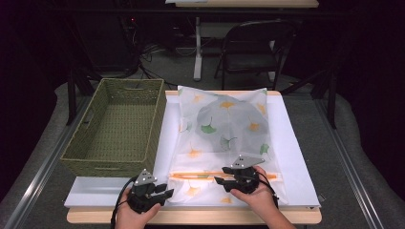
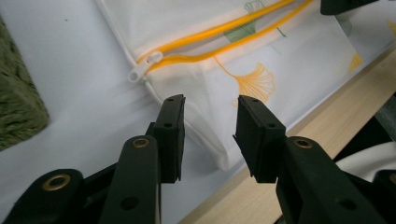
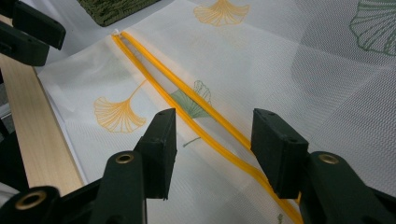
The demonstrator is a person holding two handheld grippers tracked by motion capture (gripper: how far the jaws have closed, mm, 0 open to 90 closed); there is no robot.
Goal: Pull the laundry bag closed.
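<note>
Bare tabletop lies right of the bag; the basket blocks the left, touching the bag's edge strip.

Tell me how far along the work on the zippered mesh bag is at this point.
Done: the mesh bag lies flat on the white table with something grey inside; its orange zipper is open. In hand: left gripper hovers open near the zipper pull, right gripper open over the zipper. Left: gripping anything; the basket is empty.
</note>
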